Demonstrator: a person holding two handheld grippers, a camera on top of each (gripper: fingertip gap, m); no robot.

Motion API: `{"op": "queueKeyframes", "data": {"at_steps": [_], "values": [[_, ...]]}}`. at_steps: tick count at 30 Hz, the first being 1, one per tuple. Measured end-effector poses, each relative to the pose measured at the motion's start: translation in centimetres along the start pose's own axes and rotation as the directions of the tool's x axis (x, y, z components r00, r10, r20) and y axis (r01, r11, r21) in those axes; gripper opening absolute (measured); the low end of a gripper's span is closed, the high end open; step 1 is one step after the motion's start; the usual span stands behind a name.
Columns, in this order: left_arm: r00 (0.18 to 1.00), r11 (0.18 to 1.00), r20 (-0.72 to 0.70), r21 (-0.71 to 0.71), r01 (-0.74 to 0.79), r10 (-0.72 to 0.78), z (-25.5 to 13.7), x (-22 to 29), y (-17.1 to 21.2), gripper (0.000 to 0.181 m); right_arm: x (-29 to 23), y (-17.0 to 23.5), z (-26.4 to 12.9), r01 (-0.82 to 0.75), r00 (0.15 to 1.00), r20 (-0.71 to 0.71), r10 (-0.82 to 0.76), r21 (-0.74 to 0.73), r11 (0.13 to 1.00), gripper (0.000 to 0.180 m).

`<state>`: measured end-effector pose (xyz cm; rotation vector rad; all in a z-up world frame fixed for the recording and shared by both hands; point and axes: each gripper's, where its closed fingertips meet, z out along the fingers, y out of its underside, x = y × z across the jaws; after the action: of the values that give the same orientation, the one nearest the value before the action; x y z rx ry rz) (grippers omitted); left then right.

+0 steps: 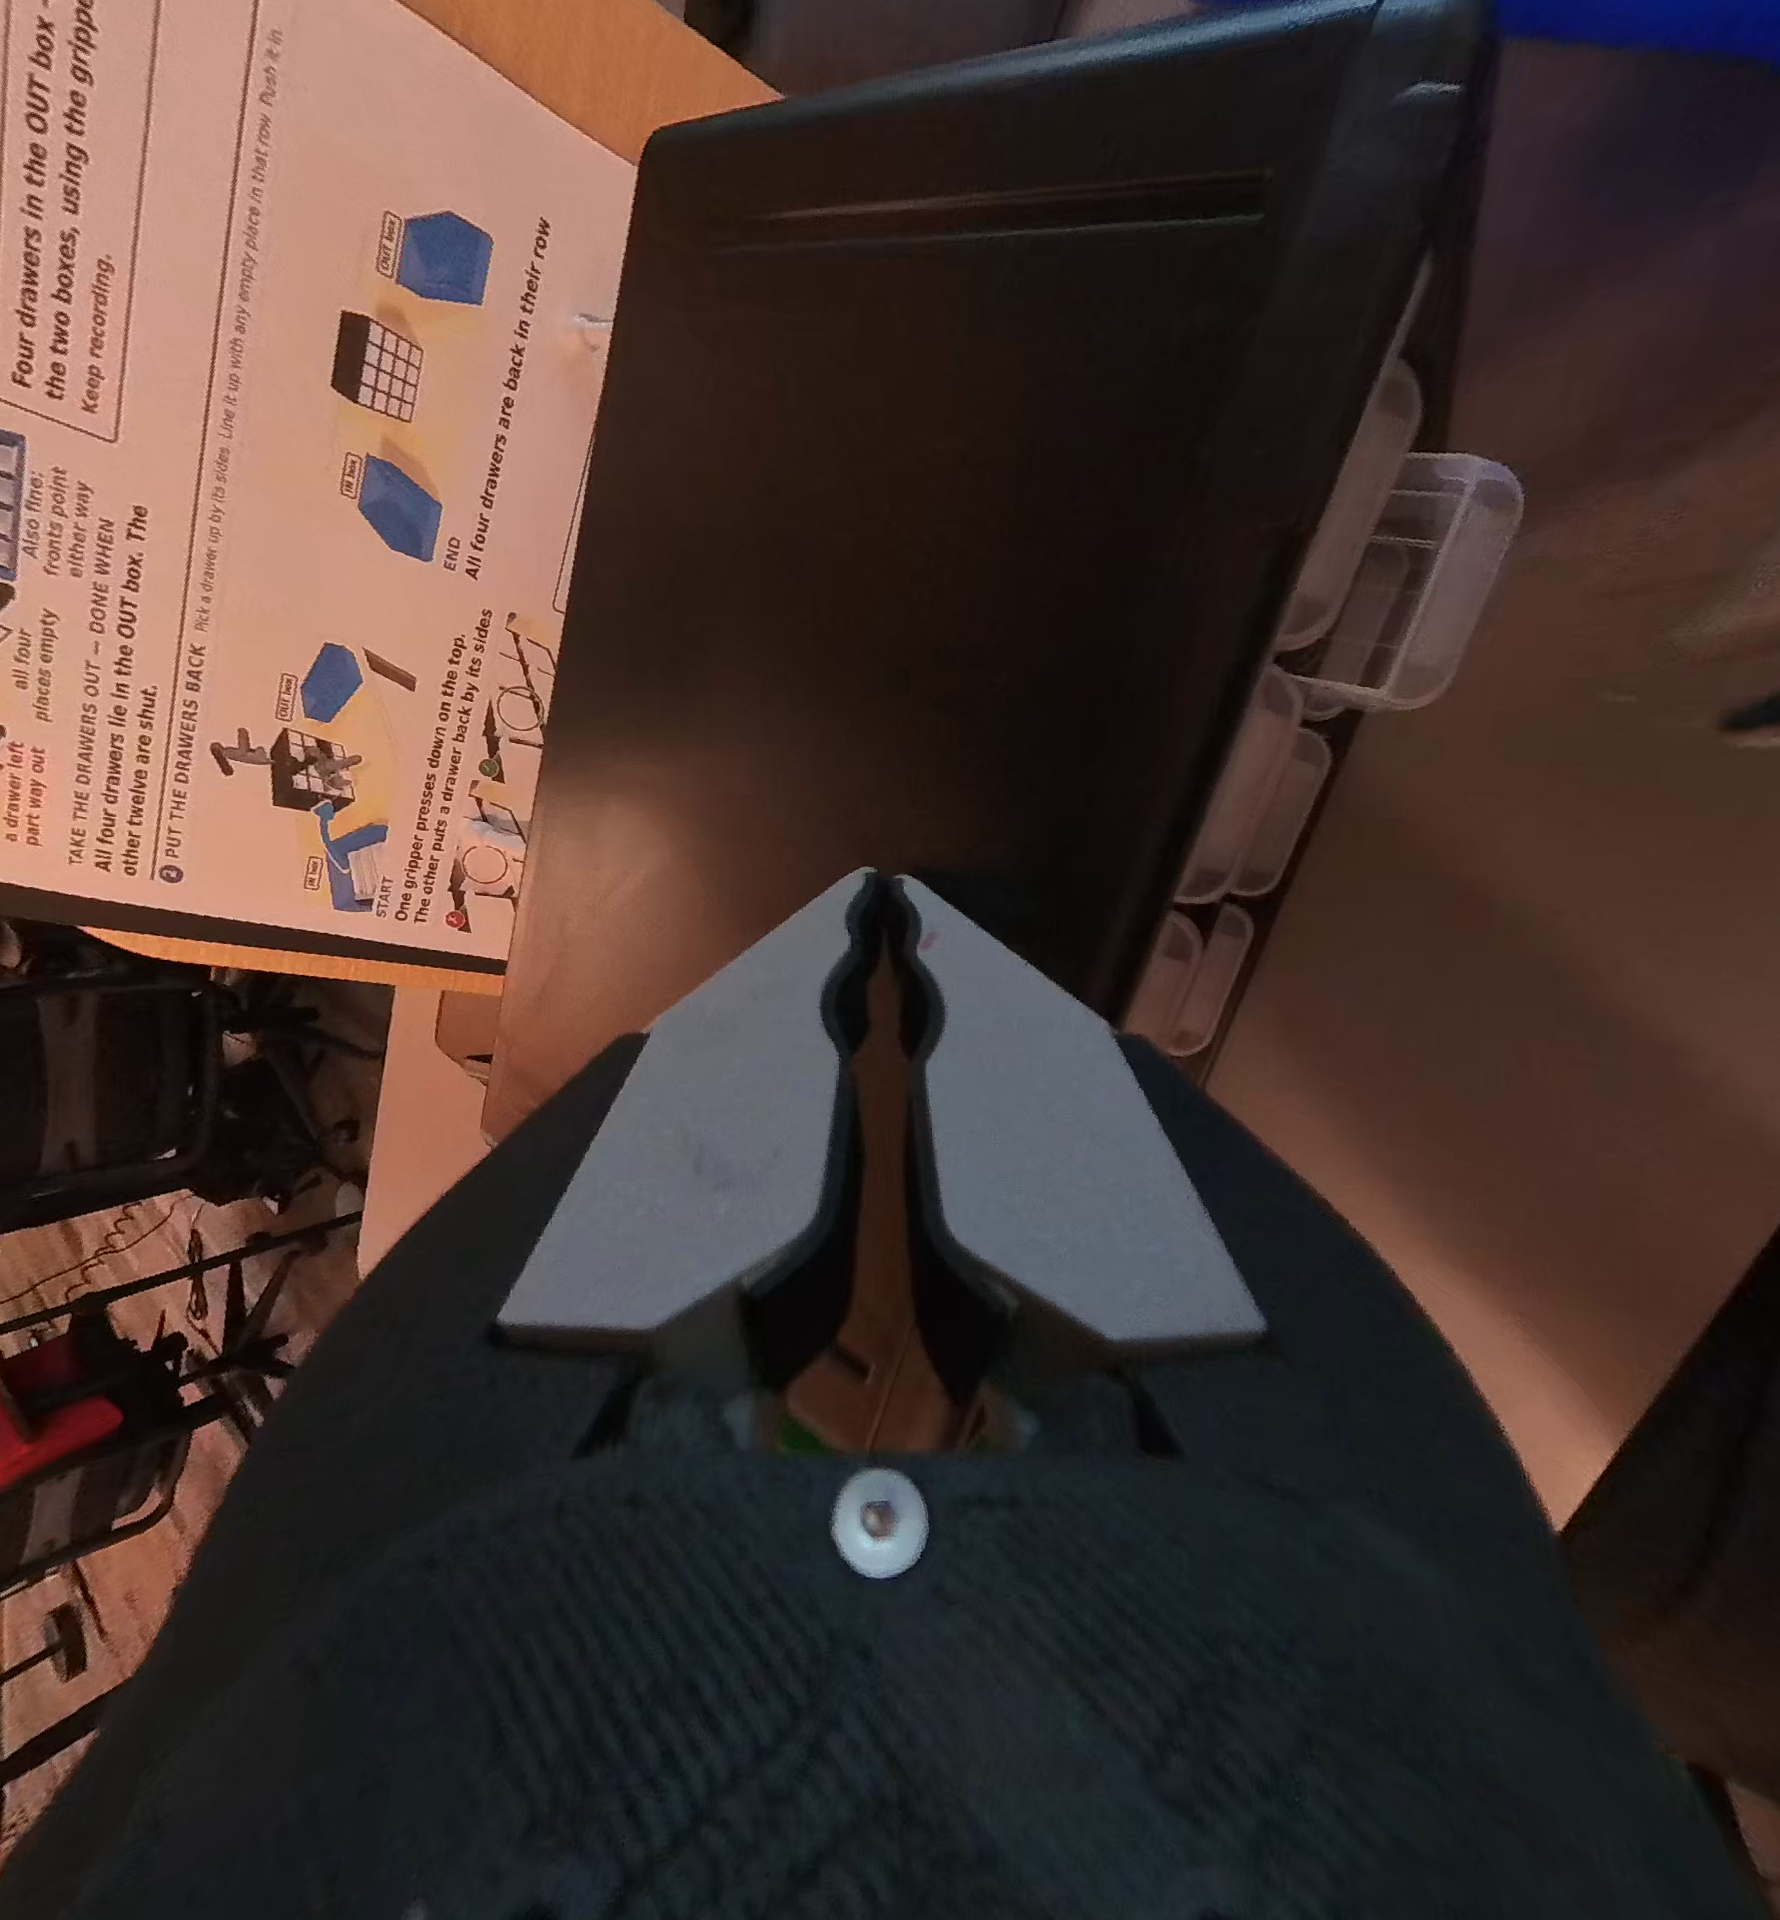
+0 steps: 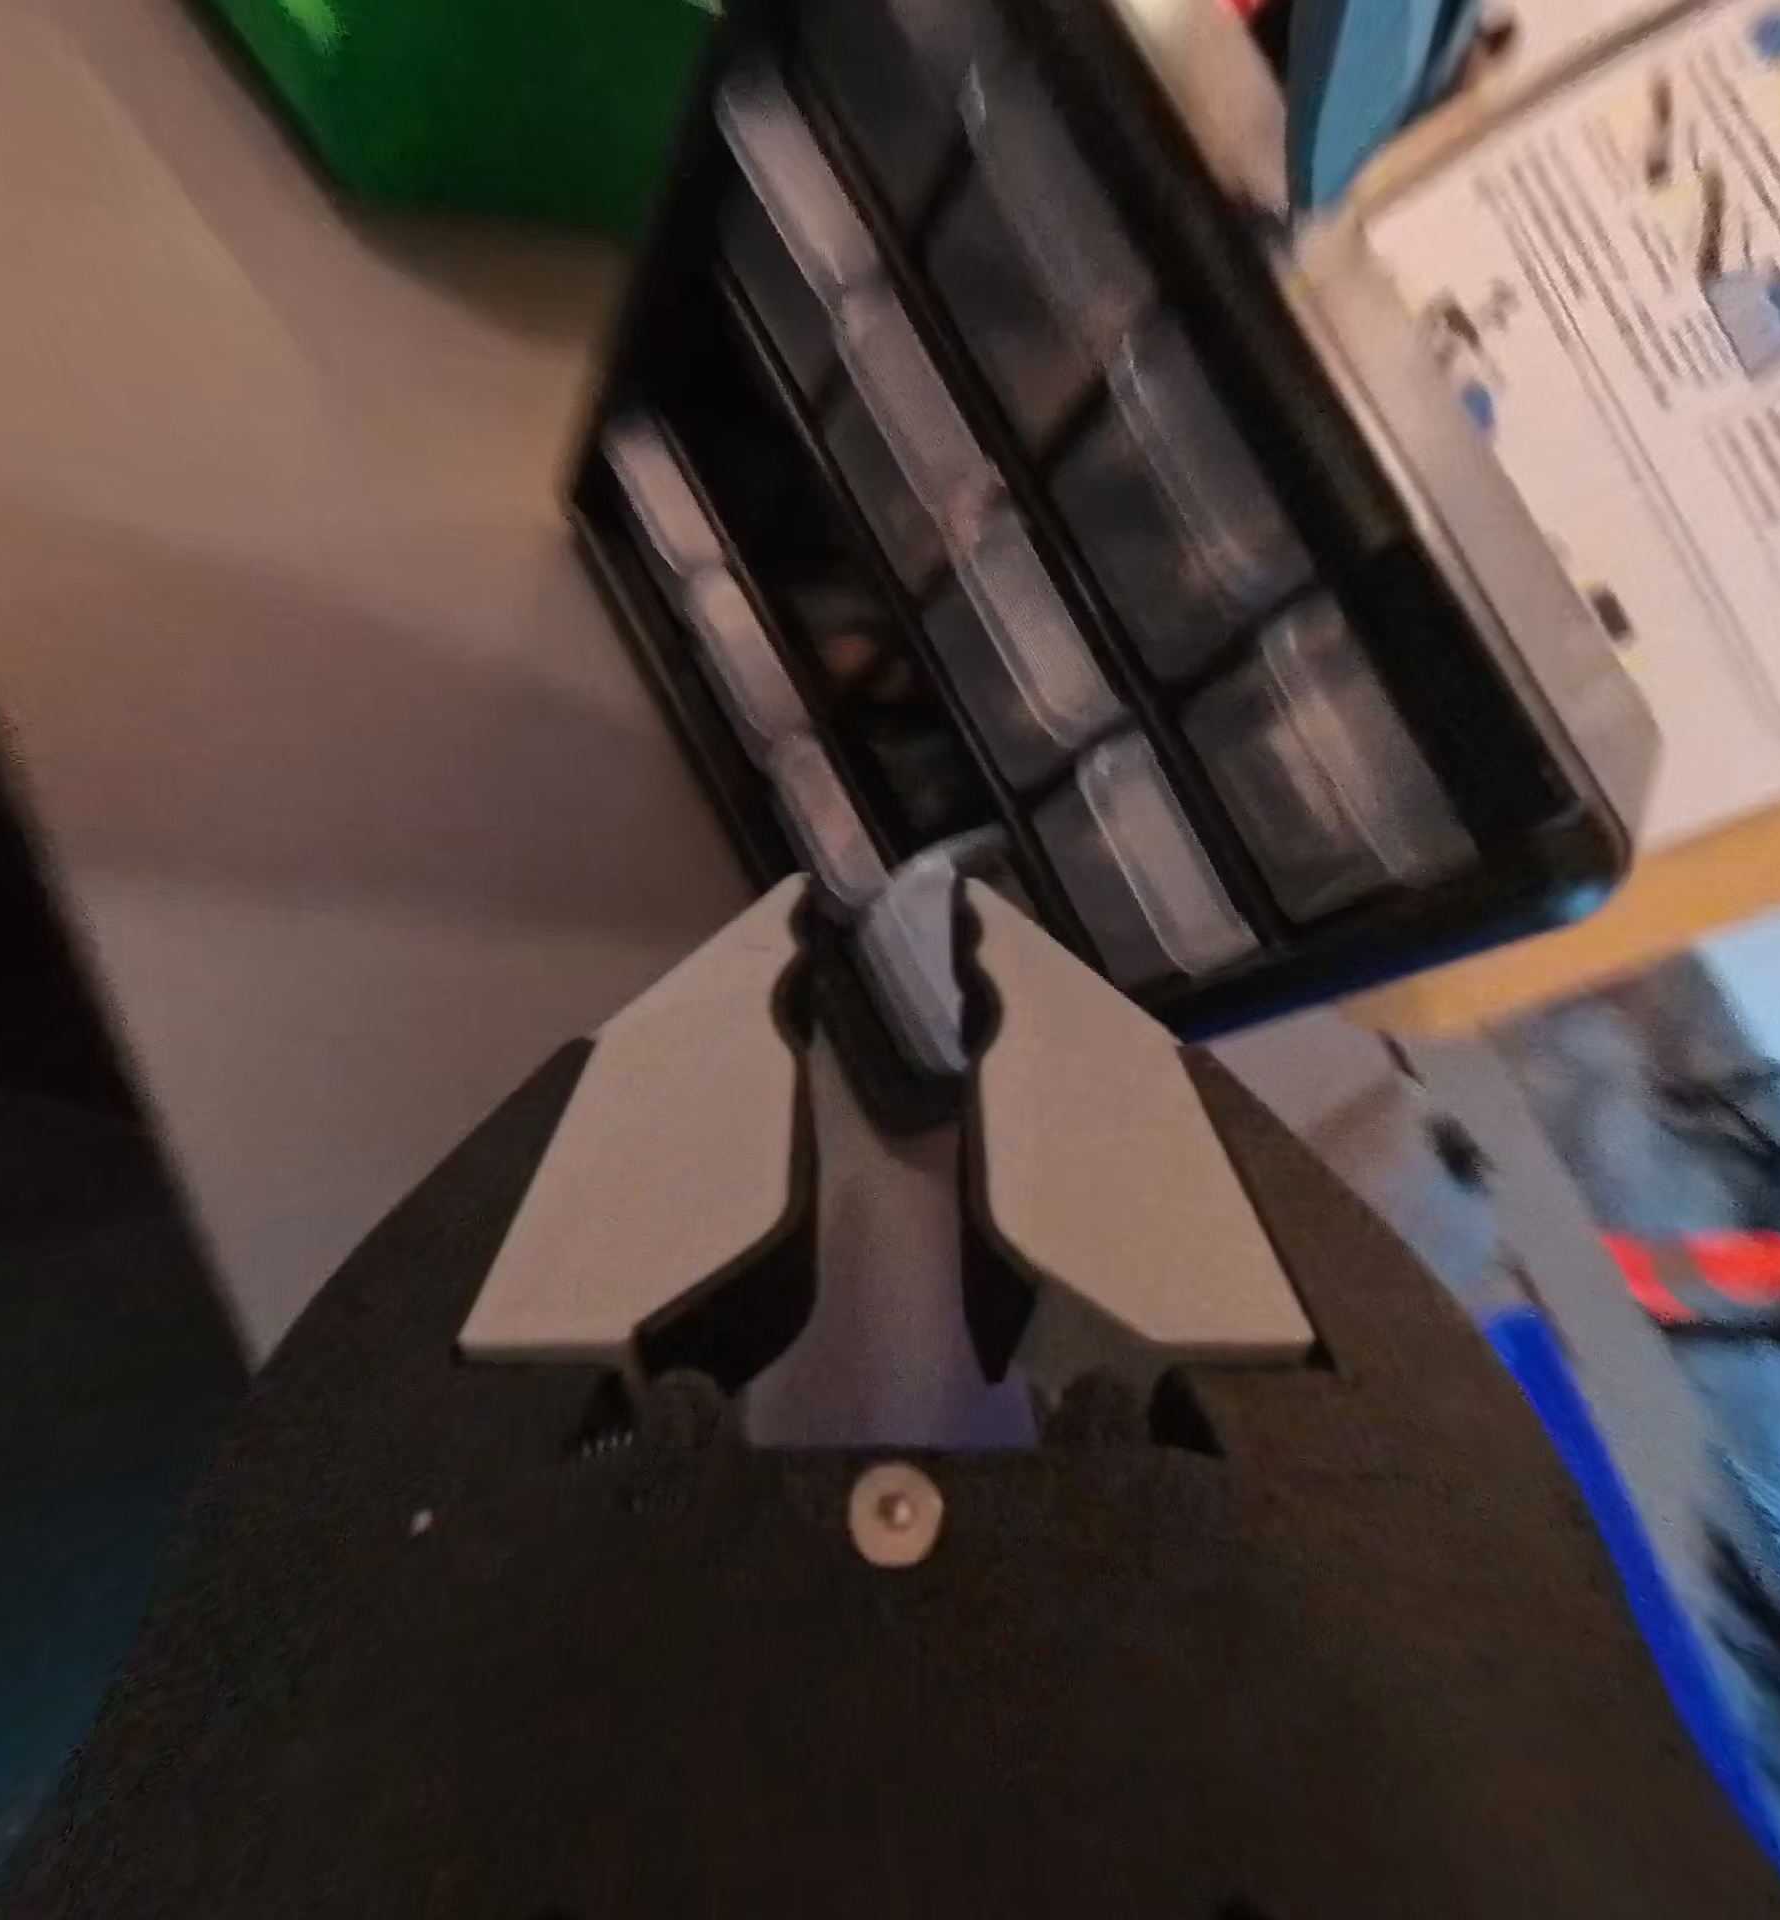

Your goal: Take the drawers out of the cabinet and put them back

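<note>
The black cabinet (image 1: 948,540) stands under my left gripper (image 1: 884,883), which is shut and empty, tips on the cabinet's top near its near edge. Clear drawers (image 1: 1270,769) line the front; one clear drawer (image 1: 1437,582) sticks partly out. In the blurred right wrist view the cabinet front (image 2: 1052,499) shows rows of clear drawers and some dark empty slots (image 2: 844,644). My right gripper (image 2: 886,904) has its jaws a little apart, and a clear drawer front (image 2: 912,966) shows between the tips. I cannot tell whether they touch it.
A printed instruction sheet (image 1: 242,468) lies on the wooden table to the left of the cabinet, also in the right wrist view (image 2: 1644,364). A green box (image 2: 470,104) stands behind the cabinet. A blue box edge (image 2: 1634,1558) is at the right.
</note>
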<state>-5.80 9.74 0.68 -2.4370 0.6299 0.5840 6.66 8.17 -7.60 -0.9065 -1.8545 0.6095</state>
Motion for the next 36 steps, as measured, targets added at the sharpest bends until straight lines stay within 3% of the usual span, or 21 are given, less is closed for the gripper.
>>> {"op": "queueKeyframes", "data": {"at_steps": [1,3,5,7,9,12,16,19,25,27,31,34,36], "values": [[1.0,1.0,0.0,0.003,0.001,-0.001,0.0,0.0,0.0,0.0,-1.1,-1.1,-0.7,-0.018,0.997,0.082,0.011,0.082,0.996,0.003],[1.0,1.0,0.001,0.005,0.005,-0.005,0.0,0.0,0.0,0.0,-2.8,-2.2,-1.6,-0.05,0.978,0.207,0.01,0.186,0.981,0.0],[1.0,1.0,0.002,0.0,0.005,-0.005,0.0,0.0,0.0,0.0,-2.5,-1.3,-0.8,-0.082,0.975,0.216,0.044,0.17,0.982,0.0],[1.0,1.0,0.0,-0.01,-0.001,0.001,0.0,0.0,0.0,0.0,-0.1,1.4,1.8,-0.138,0.986,0.097,0.133,0.042,0.99,0.0],[1.0,1.0,0.0,-0.018,-0.008,0.008,0.0,0.0,0.0,0.0,3.4,5.4,3.9,-0.226,0.97,-0.128,0.209,-0.138,0.964,0.0],[1.0,1.0,0.018,-0.01,-0.001,0.001,0.1,-0.2,-0.1,0.0,3.5,6.4,5.3,-0.312,0.947,-0.143,0.288,-0.196,0.929,0.0],[1.0,1.0,0.011,0.011,0.013,-0.013,0.1,-0.2,-0.1,0.0,1.5,5.7,5.0,-0.17,0.985,-0.051,0.163,-0.223,0.96,0.0],[0.999,0.998,-0.01,0.037,0.045,-0.045,0.1,-0.2,-0.1,0.0,1.9,4.9,3.8,-0.083,0.993,-0.096,0.061,-0.242,0.967,0.0],[0.996,0.994,-0.033,0.06,0.086,-0.084,-1.2,0.7,0.5,0.0,2.1,1.9,1.7,-0.118,0.991,-0.074,0.111,-0.1,0.988,0.0],[0.993,0.995,-0.088,0.051,0.087,-0.082,-2.4,1.5,1.7,0.0,2.8,2.2,1.2,-0.147,0.987,-0.083,0.14,-0.084,0.985,0.0],[0.988,0.988,-0.046,0.043,0.148,-0.146,-4.6,-0.5,5.7,0.0,3.5,3.0,0.2,-0.191,0.98,-0.075,0.186,-0.062,0.98,0.0],[0.964,0.969,-0.103,-0.008,0.246,-0.246,-5.1,-1.2,10.4,0.0,4.1,2.9,-0.7,-0.191,0.978,-0.091,0.187,-0.039,0.981,0.0],[0.951,0.952,-0.056,-0.022,0.304,-0.305,-4.8,-2.8,13.8,0.0,4.3,2.7,-1.1,-0.203,0.975,-0.09,0.201,-0.013,0.979,0.0]]}}
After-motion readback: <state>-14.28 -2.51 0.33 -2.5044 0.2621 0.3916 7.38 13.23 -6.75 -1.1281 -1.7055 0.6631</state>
